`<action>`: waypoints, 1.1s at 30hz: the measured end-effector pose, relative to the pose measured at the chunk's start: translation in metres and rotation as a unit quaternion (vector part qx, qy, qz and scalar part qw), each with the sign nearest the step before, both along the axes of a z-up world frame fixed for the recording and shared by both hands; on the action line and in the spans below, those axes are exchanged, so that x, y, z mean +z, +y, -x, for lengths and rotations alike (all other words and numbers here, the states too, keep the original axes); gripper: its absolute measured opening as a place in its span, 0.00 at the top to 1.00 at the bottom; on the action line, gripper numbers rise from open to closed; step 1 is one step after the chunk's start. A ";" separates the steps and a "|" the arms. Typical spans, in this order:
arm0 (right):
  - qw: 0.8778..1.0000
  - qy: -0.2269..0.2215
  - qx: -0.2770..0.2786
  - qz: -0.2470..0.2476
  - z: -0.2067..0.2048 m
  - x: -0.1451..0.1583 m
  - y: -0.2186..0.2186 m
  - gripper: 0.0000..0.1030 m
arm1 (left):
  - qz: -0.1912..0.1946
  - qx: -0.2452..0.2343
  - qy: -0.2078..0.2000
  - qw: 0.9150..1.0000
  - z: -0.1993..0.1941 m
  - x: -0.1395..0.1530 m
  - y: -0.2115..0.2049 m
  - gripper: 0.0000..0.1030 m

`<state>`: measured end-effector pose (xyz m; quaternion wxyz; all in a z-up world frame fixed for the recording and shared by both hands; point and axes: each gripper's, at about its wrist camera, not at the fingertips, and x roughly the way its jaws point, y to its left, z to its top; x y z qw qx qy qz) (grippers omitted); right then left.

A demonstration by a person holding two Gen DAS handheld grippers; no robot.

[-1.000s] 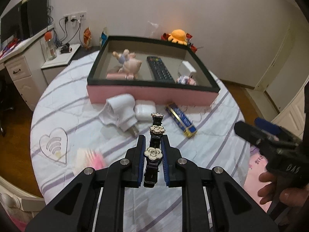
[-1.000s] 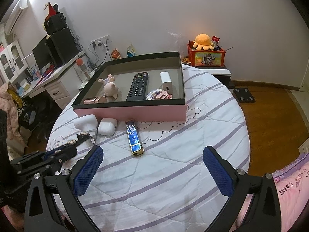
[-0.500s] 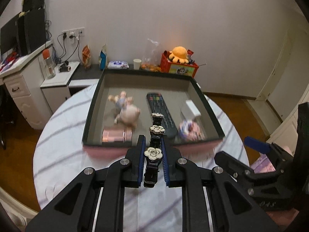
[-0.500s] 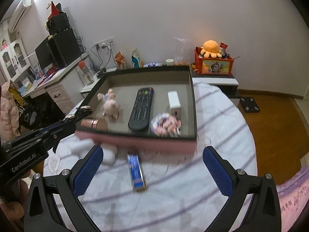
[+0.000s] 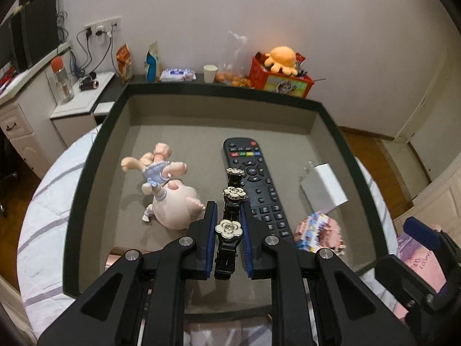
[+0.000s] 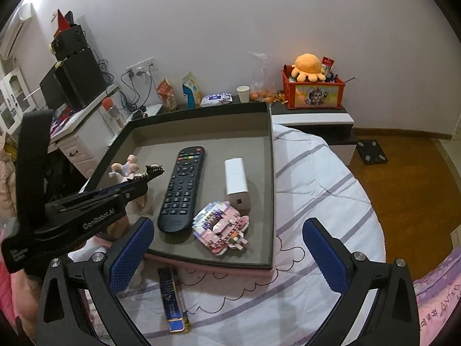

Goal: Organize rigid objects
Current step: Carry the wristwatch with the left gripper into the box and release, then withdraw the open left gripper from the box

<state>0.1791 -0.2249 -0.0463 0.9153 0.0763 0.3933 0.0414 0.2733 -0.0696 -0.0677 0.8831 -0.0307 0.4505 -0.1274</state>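
Note:
My left gripper (image 5: pixel 228 210) is shut on a black hair clip (image 5: pixel 230 230) with white flower ornaments. It hangs over the grey floor of the pink box (image 5: pixel 219 89), between a pig figurine (image 5: pixel 175 201) and a black remote (image 5: pixel 253 178). Also in the box are a small doll (image 5: pixel 152 167), a white charger (image 5: pixel 324 187) and a pink block toy (image 5: pixel 319 233). In the right wrist view the clip's tip (image 6: pixel 154 170) pokes in from the left above the box (image 6: pixel 272 173). My right gripper (image 6: pixel 227 227) stands open and empty over the box's front edge.
A blue and gold bar (image 6: pixel 173 300) lies on the striped quilt (image 6: pixel 317 178) in front of the box. Behind the box a dark shelf holds a paper cup (image 6: pixel 243 93), snack bags and a red crate (image 6: pixel 312 93) with an orange plush. A desk stands at the left.
Both grippers have moved forward toward the box. The left one, still holding the clip, has gone from over the quilt to over the box's inside. The right one stays open.

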 end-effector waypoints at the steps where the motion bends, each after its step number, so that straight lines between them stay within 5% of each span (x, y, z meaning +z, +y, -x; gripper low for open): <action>1: 1.000 0.001 0.000 0.000 -0.001 -0.001 -0.001 0.00 | 0.001 0.000 0.003 1.000 -0.001 -0.002 -0.001 0.84; 5: 1.000 0.006 0.002 0.000 -0.002 -0.003 0.002 0.00 | -0.003 -0.011 0.004 1.000 0.003 -0.003 -0.006 0.71; 8: 1.000 0.004 0.003 0.001 0.002 0.000 0.005 0.00 | 0.005 -0.021 -0.008 1.000 0.012 0.005 -0.008 0.24; 11: 1.000 -0.001 -0.004 0.005 0.010 0.005 0.004 0.00 | -0.002 -0.004 -0.026 1.000 0.023 0.015 -0.002 0.04; 33: 0.999 -0.035 0.011 0.018 0.084 0.036 0.035 0.00 | -0.026 0.064 -0.068 0.995 0.137 0.060 0.079 0.00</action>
